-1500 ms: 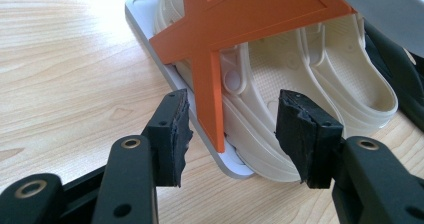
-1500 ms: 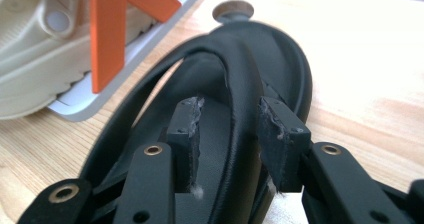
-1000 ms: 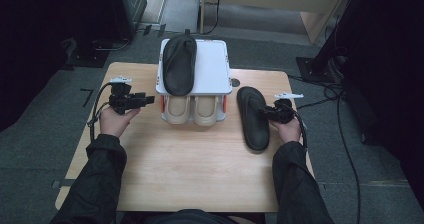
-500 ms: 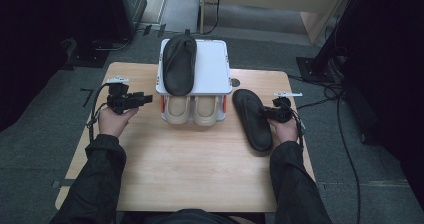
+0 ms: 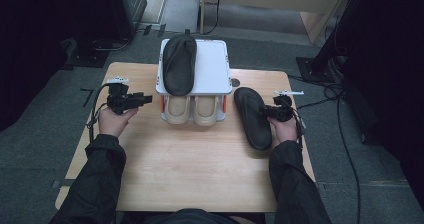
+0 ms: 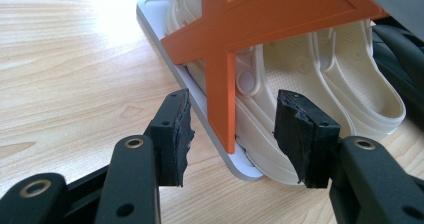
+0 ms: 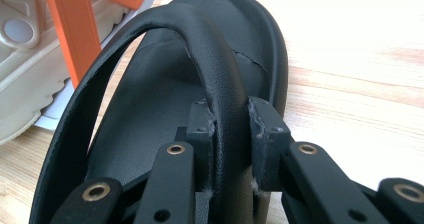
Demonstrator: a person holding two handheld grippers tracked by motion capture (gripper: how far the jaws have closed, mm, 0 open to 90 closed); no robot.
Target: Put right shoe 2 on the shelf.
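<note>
Black flip-flop (image 7: 165, 149) strap sits pinched between the pads (image 7: 263, 134) of the right gripper (image 5: 276, 112), whose jaws have just been closing onto it; the grip looks firm, though how deep the strap sits in the jaws is hard to judge. From that gripper the sandal lies just toward the table's middle, flat on the wooden table (image 5: 200, 164), its long axis running away from the person, toe end nearest the white shoe rack (image 5: 212, 66). Its mate (image 5: 179, 63) rests on the rack's top shelf, with a bare patch of shelf beside it. The rack is up and to the left of the held sandal. The left gripper (image 5: 131, 100) hovers open beside the rack's orange brace (image 6: 225, 59) and cream sandals (image 6: 320, 79), gripping nothing
</note>
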